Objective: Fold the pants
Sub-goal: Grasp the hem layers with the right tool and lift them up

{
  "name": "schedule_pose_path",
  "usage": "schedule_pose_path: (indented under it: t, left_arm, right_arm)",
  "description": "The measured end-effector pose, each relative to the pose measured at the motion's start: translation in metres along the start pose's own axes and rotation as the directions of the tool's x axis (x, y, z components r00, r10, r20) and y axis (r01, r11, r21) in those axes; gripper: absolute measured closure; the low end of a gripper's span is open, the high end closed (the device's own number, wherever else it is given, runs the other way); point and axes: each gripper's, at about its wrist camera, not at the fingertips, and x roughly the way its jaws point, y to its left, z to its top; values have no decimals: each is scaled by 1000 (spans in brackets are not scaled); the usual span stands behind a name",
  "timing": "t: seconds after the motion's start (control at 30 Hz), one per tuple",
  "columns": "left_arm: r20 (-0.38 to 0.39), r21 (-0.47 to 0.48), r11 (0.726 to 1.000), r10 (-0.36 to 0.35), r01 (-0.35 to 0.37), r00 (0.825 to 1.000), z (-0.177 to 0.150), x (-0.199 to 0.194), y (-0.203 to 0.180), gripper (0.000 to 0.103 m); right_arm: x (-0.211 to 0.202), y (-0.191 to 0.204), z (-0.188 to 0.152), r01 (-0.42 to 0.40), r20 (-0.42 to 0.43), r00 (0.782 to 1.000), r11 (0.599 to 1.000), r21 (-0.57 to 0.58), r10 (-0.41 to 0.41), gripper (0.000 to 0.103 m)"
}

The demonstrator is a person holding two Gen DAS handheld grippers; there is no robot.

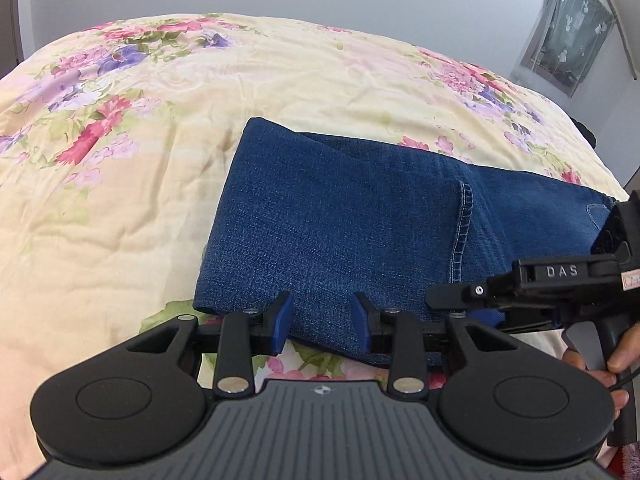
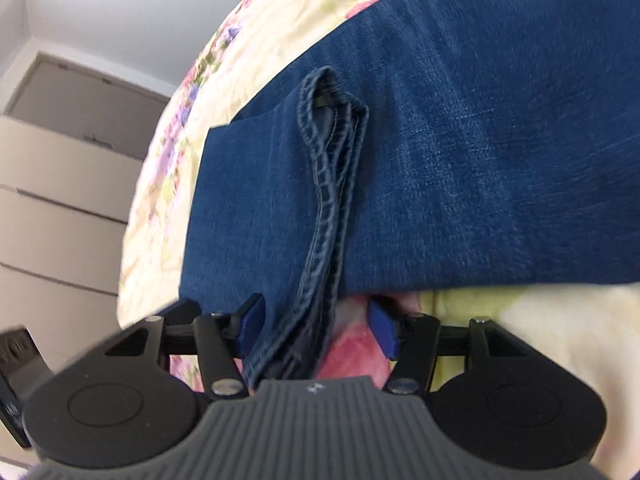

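Pants [image 1: 340, 220]: blue denim, folded over on themselves, flat on the bed near its front edge; long axis runs left to right in the left wrist view.
Fold: rounded fold edge lies at the left end; upper layer ends partway along at a stitched hem [image 1: 464, 228], lower layer runs on past it to the right.
Hem, right wrist view: hems [image 2: 328, 208] stacked in a ridge, reaching back between the fingers of the right hand-held gripper; image blurred here.
Left hand-held gripper [image 1: 322, 326]: released, blue pads [image 1: 283, 320] apart, straddling the near edge of the pants; contact with the cloth cannot be told.
Right hand-held gripper [image 2: 316, 330]: fingers spread wide, hem end lying between them, nothing pinched; seen also from the left wrist view at the right end of the pants [image 1: 532, 288], a hand [image 1: 600, 364] on its grip.
Bed [image 1: 160, 200]: cream quilt with pink and purple flower print, lightly creased.
Background: grey wall; hanging curtain [image 1: 568, 28] at upper right; pale drawer fronts [image 2: 60, 200] in the right wrist view.
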Motion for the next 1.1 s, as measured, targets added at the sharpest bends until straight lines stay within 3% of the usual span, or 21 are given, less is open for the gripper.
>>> schedule_pose_path:
  t: [0.27,0.4,0.57,0.8,0.97,1.1]
  left_arm:
    - [26,-30,1000,-4,4,1000,1,1,1,63]
    - [60,-29,999,30,-29,998,2,-12,-2,63]
    - [114,-70,993,106,-98,988,8,-40,0,63]
    - [150,-132,980,165,-146,975,19,-74,1,63]
    - [163,-155,978,165,-140,973,29,-77,-11,63]
    - [160,-141,983,141,-118,977,40,-66,-30,63]
  right_arm:
    - [-2,2,-8,-31,-17,999,999,-9,31,81]
    - [-14,32,-9,27,2,1000,994,-103,-27,97]
    - [-36,90,1,72,31,997,976,-205,-67,98]
    - [-87,180,44,127,146,986,936,-328,-83,99]
    - [-157,236,77,198,261,961,881,-430,-89,99]
    - [-240,243,115,274,370,923,858,-435,-107,99]
